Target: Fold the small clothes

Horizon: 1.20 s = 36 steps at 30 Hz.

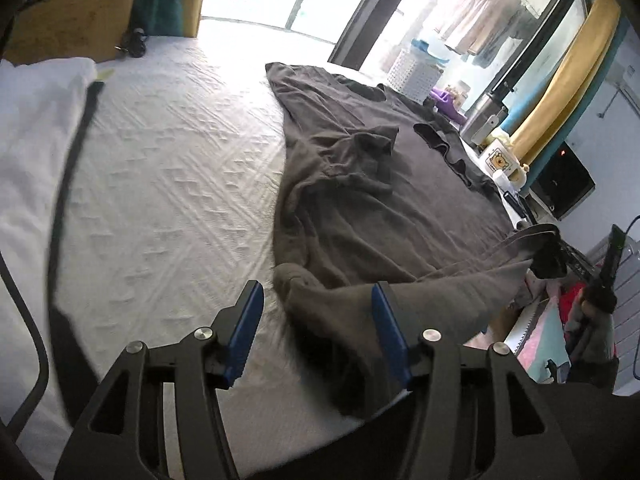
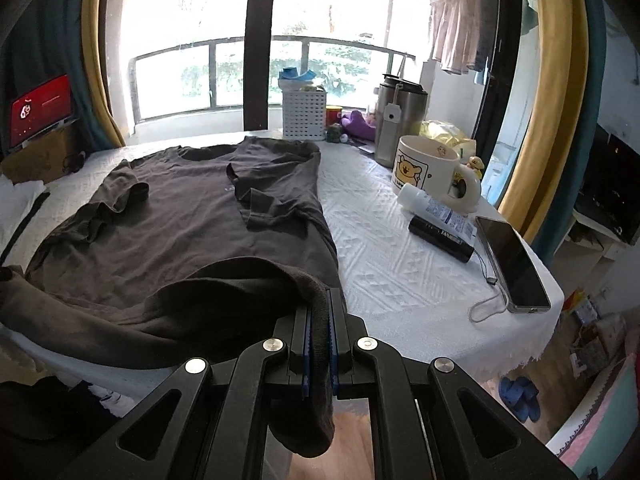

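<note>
The right tongs (image 2: 319, 312) clench the hem of the dark T-shirt (image 2: 192, 232) on the table (image 2: 400, 272), while the left tongs (image 1: 316, 312) stand released with loose shirt fabric between them.

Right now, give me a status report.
Left gripper open, shirt hem between pads. Right gripper shut on dark T-shirt. Mug, phone alongside.

No readable text — only a fragment, "LOV", on the bear mug (image 2: 430, 172)
</note>
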Tool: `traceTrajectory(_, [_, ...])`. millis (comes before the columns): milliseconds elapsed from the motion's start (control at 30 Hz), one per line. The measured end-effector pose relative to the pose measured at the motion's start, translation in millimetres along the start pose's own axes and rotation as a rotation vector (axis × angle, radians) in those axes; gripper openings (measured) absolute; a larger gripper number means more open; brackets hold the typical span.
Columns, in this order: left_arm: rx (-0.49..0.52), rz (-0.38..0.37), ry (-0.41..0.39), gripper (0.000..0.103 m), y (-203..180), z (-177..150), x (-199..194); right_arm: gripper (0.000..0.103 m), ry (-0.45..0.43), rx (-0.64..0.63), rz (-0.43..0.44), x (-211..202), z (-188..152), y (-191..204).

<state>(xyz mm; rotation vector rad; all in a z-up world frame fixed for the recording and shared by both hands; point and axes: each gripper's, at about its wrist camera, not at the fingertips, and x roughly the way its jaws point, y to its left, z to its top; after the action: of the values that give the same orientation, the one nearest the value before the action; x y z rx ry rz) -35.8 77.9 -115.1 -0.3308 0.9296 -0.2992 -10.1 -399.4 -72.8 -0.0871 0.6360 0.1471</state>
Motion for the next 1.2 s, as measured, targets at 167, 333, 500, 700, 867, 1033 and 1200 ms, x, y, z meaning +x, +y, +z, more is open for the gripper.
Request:
traceTrajectory(167, [0.119,0.01,-0.079,0.012,-26,-6,-17,0.007,-0.032,-0.007,0.005,-9,3,0])
traceTrajectory(333, [0.199,0.03,-0.223,0.011,-49,-3,-63,0.006,-0.07,-0.005,0.013,-19,12,-1])
traceTrajectory(500, [0.25,0.081,-0.343,0.011,-65,7,-93,0.006,-0.116,-0.017,0.019,-29,25,2])
traceTrajectory(700, [0.253,0.124,-0.421,0.011,-64,21,-103,0.006,-0.13,-0.03,0.016,-26,38,4])
traceTrajectory(867, [0.288,0.155,-0.461,0.01,-71,31,-100,0.006,-0.148,-0.031,0.011,-24,48,6])
traceTrajectory(1033, [0.309,0.165,-0.515,0.008,-76,40,-105,0.006,-0.158,-0.034,0.015,-20,57,9])
traceTrajectory(1200, [0.302,0.163,-0.504,0.003,-71,52,-100,0.006,-0.153,-0.036,0.018,-11,63,11])
